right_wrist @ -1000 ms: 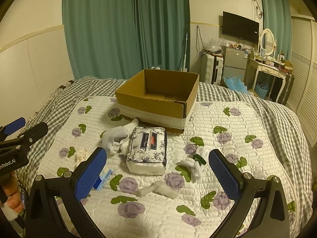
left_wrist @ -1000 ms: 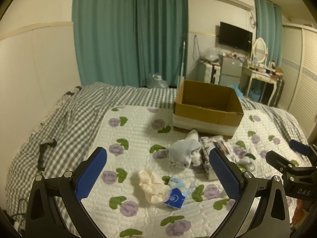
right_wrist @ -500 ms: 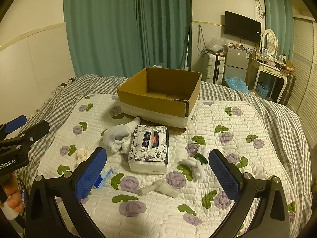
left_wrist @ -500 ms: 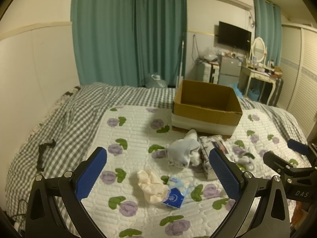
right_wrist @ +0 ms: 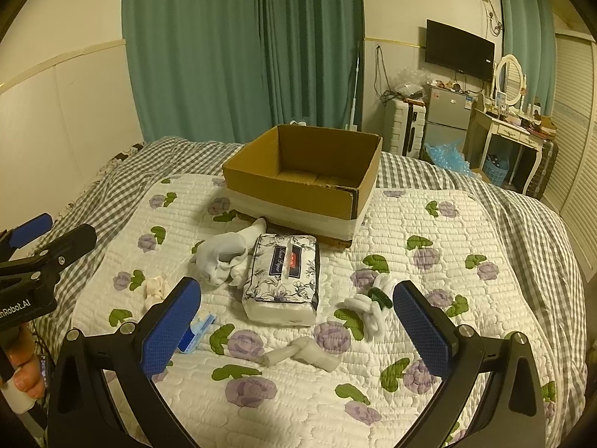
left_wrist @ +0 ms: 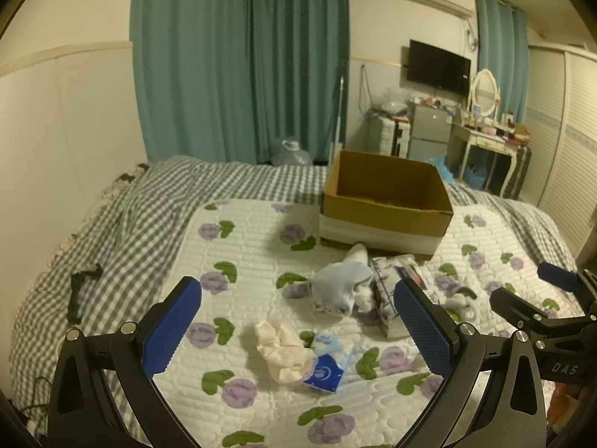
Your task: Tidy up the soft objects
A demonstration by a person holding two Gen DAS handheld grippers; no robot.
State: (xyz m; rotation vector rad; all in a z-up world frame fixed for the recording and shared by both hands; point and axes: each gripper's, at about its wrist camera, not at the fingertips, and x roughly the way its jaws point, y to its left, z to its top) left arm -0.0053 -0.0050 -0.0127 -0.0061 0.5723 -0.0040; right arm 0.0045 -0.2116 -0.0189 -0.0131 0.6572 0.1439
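An open cardboard box (right_wrist: 309, 171) stands on the flowered quilt (right_wrist: 429, 231); it also shows in the left wrist view (left_wrist: 388, 201). In front of it lie a floral tissue pack (right_wrist: 283, 280), a pale blue-white cloth bundle (right_wrist: 224, 257) (left_wrist: 341, 287), a cream sock (left_wrist: 280, 347) (right_wrist: 156, 287), a small blue tissue packet (left_wrist: 328, 364) (right_wrist: 196, 332), a knotted white sock (right_wrist: 302, 354) and a white-and-green sock (right_wrist: 373, 302). My left gripper (left_wrist: 298, 332) is open above the cream sock and the packet. My right gripper (right_wrist: 298, 328) is open above the knotted sock. Both are empty.
A grey checked blanket (left_wrist: 123, 231) covers the bed around the quilt, with a small black object (left_wrist: 80, 287) on its left. Teal curtains (right_wrist: 242, 48), a suitcase, a fridge (right_wrist: 446, 112) and a dressing table (right_wrist: 515, 138) stand beyond the bed.
Both views have shifted slightly, as both grippers drift a little over the bed. The objects on the quilt have not moved, and both grippers stay open.
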